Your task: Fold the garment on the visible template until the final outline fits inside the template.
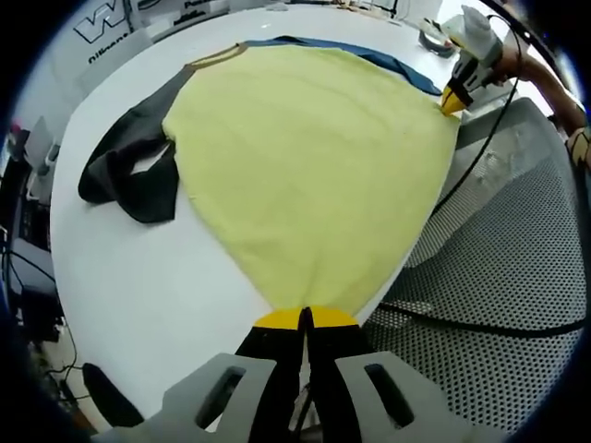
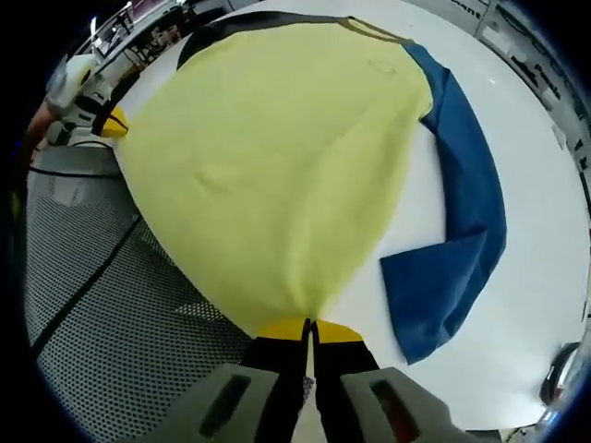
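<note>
A yellow garment with one dark grey sleeve and one blue sleeve lies spread on a white table. My left gripper is shut on one corner of its yellow hem, at the table's near edge. In the right gripper view, the yellow body stretches away from my right gripper, which is shut on the other hem corner. Each gripper also appears far off in the other's view: the right gripper and the left gripper, both pinching the hem.
A perforated grey metal surface lies beside the table edge, crossed by a black cable. Boxes with printed lettering stand at the far side of the table. A person's arm reaches in behind the right gripper.
</note>
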Demonstrator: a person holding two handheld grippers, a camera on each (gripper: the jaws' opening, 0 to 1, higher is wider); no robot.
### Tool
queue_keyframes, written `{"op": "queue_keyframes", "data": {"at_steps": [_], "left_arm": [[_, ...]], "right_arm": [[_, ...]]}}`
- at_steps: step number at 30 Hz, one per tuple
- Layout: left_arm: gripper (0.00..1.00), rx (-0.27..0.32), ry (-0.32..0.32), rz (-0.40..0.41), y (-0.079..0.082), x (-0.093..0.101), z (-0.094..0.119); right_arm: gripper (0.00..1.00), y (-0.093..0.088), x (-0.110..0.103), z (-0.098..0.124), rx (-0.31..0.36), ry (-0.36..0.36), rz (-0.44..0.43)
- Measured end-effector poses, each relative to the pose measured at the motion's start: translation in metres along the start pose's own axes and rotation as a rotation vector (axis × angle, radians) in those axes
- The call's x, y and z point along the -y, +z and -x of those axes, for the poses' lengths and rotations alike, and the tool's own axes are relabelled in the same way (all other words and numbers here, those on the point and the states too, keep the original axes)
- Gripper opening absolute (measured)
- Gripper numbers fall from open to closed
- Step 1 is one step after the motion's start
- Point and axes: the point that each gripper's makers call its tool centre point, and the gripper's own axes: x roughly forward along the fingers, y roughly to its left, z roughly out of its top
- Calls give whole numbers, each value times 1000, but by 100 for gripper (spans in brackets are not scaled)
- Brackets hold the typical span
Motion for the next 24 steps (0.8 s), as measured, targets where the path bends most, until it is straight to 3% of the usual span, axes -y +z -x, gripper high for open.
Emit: {"op": "queue_keyframes", "data": {"at_steps": [3,5,8,10,11,16,18,19,24], "left_arm": [[0,-1,4,-7,0,0,0],[0,0,1,-15,0,0,0],[0,-28,27,10,-6,-4,9],[0,26,80,14,2,-15,20],[0,57,82,66,5,-17,26],[0,183,50,142,21,-20,33],[1,211,27,135,25,-15,34],[1,221,-5,169,27,-10,34],[3,244,20,148,32,-8,31]], "right_arm": [[0,-1,0,2,5,15,8],[0,2,0,6,45,30,-21],[4,-1,11,16,63,-10,1],[7,-3,21,24,84,-42,-44],[8,-1,29,29,117,-60,-69],[14,13,56,40,241,-128,-115],[16,10,61,40,218,-155,-103],[16,10,64,39,206,-172,-78],[18,19,63,28,245,-152,-67]]}}
